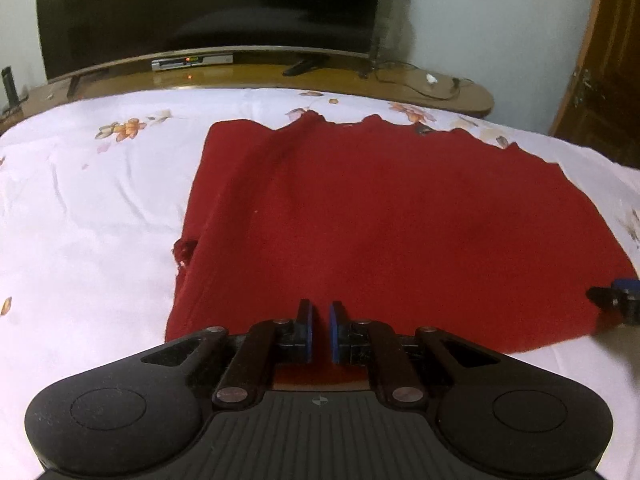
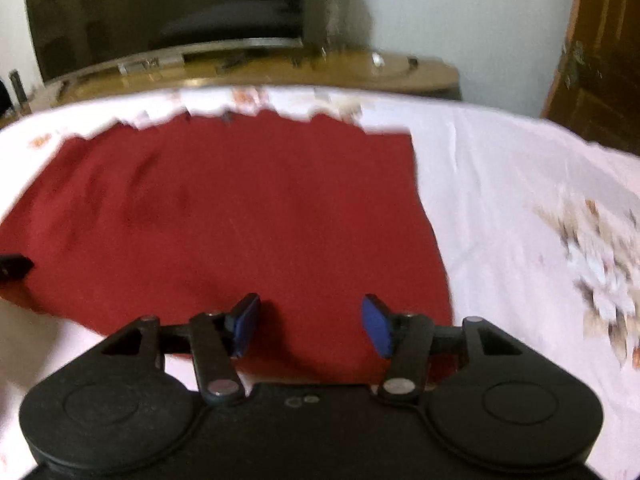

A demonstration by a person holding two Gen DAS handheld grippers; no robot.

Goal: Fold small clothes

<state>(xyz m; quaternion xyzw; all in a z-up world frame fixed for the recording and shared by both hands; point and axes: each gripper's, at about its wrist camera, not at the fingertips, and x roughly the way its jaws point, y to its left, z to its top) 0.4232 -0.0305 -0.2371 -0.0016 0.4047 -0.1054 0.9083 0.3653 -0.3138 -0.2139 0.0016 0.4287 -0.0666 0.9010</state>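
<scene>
Red cloth (image 1: pixel 400 220), flat, perhaps knitted.

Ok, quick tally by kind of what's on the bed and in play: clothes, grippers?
Red cloth: 1
Grippers: 2, the left gripper and the right gripper
Total: 3, over the flowered sheet

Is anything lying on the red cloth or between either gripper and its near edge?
Nothing visible. The red cloth lies spread on the floral bedsheet with no object on it. The left gripper, shut, and the right gripper, open, sit at its near edge, unobstructed.
</scene>
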